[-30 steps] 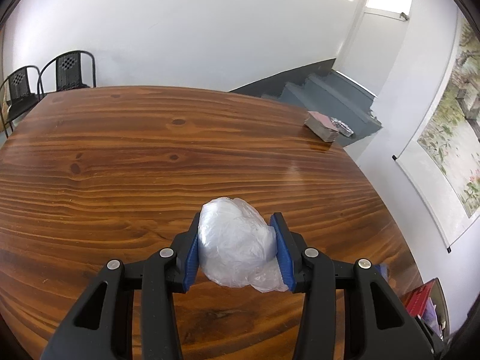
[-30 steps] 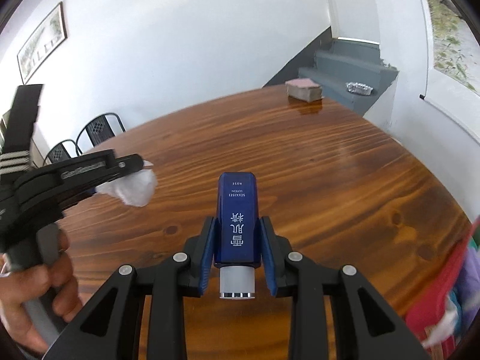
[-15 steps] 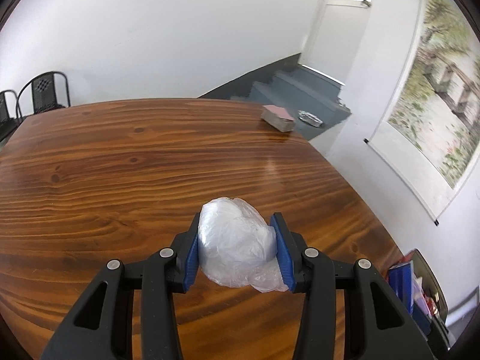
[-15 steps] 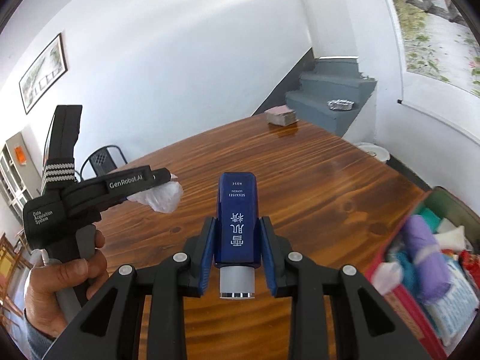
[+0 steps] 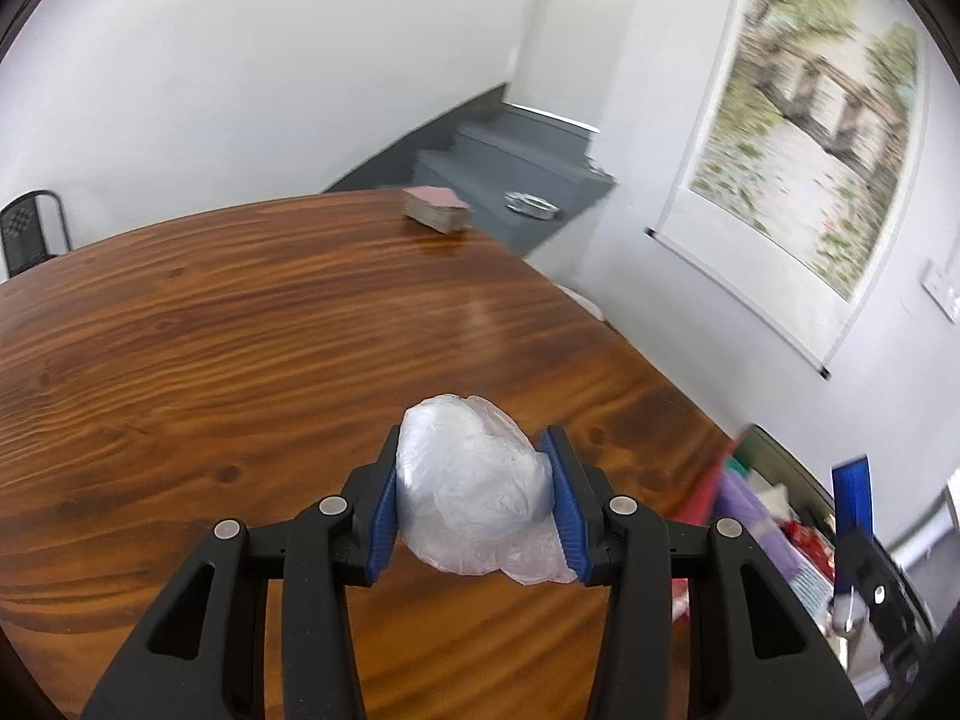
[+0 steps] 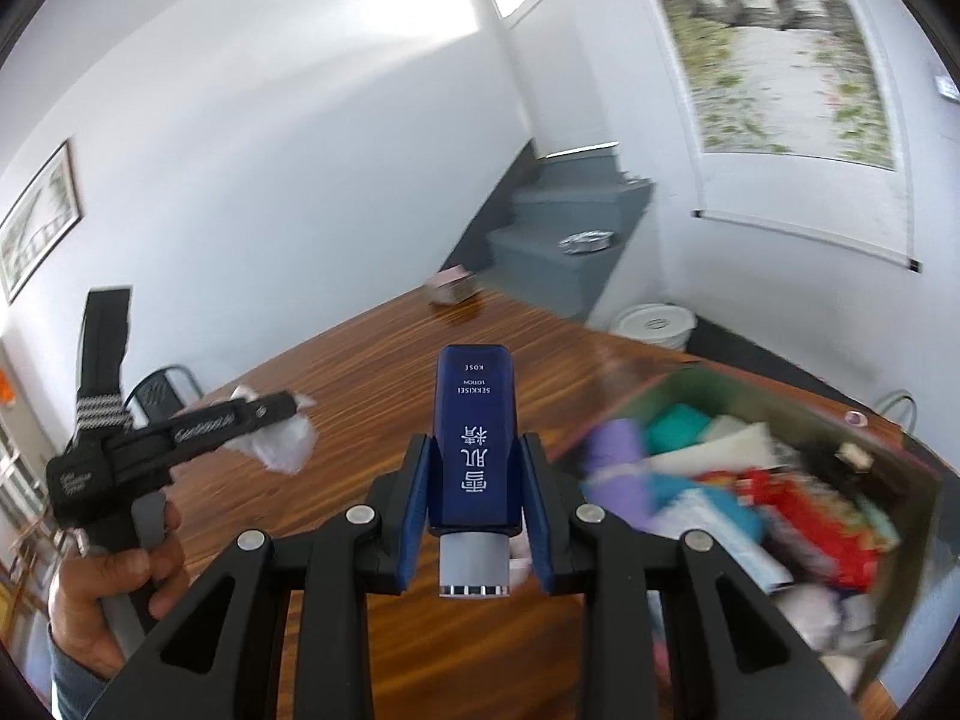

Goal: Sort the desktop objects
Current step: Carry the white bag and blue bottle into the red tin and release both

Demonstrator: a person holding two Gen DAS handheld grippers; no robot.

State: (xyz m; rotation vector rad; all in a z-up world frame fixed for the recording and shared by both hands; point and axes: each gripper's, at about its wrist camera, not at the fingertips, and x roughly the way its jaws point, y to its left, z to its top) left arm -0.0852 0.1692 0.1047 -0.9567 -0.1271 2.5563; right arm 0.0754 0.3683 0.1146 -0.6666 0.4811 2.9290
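With the bag (image 5: 474, 486) clamped in the left gripper (image 5: 474, 498) and the bottle (image 6: 474, 438) in the right gripper (image 6: 474, 510), both above the table (image 5: 240, 330) near the box (image 6: 900, 450), the crumpled bag could be squeezed loose and dropped short.

Crumpled clear plastic bag (image 5: 471, 489) & blue lotion bottle (image 6: 474, 450), cap toward cam, both held above table.
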